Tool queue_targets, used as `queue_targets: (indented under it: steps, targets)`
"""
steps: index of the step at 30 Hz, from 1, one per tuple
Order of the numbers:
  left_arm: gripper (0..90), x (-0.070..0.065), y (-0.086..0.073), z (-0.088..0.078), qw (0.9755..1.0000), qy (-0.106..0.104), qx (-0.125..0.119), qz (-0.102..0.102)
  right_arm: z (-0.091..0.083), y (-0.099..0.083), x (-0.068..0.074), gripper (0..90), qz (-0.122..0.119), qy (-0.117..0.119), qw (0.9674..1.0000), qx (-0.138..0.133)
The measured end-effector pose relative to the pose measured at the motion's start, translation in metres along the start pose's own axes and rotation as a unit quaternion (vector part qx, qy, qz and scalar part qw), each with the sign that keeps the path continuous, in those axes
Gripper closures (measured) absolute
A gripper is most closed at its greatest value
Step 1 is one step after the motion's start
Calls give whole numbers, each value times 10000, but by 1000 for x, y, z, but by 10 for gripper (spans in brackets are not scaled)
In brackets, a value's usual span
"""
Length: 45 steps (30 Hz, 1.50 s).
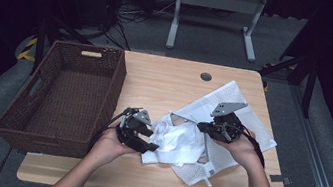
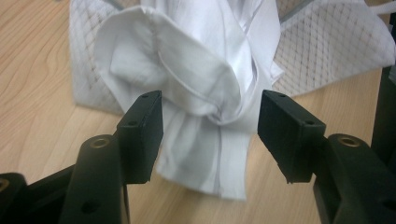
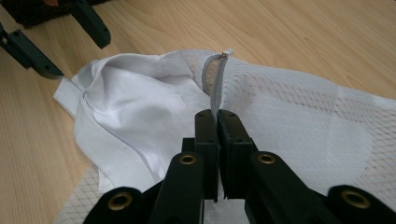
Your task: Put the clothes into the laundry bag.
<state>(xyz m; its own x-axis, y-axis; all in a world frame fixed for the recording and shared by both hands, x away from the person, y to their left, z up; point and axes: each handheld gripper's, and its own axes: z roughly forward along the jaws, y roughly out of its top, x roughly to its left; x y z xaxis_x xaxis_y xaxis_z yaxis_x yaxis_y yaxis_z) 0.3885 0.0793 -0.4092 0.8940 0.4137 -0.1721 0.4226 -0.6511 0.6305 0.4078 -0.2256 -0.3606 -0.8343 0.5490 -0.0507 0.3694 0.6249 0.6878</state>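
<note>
No text, label, brand, number or sign can be read anywhere in these pictures. The small tag on the white mesh bag (image 1: 210, 171) is too small and blurred to read, and the white cloth (image 2: 196, 79) carries no print.

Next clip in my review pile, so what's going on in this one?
A person at a wooden table is putting a white garment into a white mesh laundry bag. The right gripper is shut on the bag's zipper edge, holding the opening up. The left gripper has its jaws open either side of the bunched garment, pads not pressing. A brown wicker basket sits at the left.
</note>
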Motion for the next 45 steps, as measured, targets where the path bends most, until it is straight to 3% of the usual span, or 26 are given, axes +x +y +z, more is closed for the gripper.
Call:
queue_targets:
  steps: [6,9,20,23,29,33,37,45]
  targets:
    - [825,-9,-1,6,9984,300,481,-52,-2,-1,-2,869,7,-35,10000,1]
    - [899,-11,-1,9,9971,334,678,21,-2,-2,-3,869,34,-54,10000,11]
    - [900,-15,9,30,9963,162,829,166,-1,-2,-2,869,22,-35,10000,28]
    - [900,-16,15,34,9973,106,712,147,1,-1,0,869,-9,-10,10000,50]
    - [900,-16,22,40,9971,90,734,169,2,-1,1,869,-14,11,10000,61]
    - [900,-21,19,32,9950,283,928,248,0,-2,-1,869,25,-9,10000,39]
    - [900,-21,12,40,9922,226,1202,233,-1,-3,-4,869,52,-17,10000,11]
    - [900,-22,21,52,9945,66,1032,160,2,-2,-1,869,20,10,10000,69]
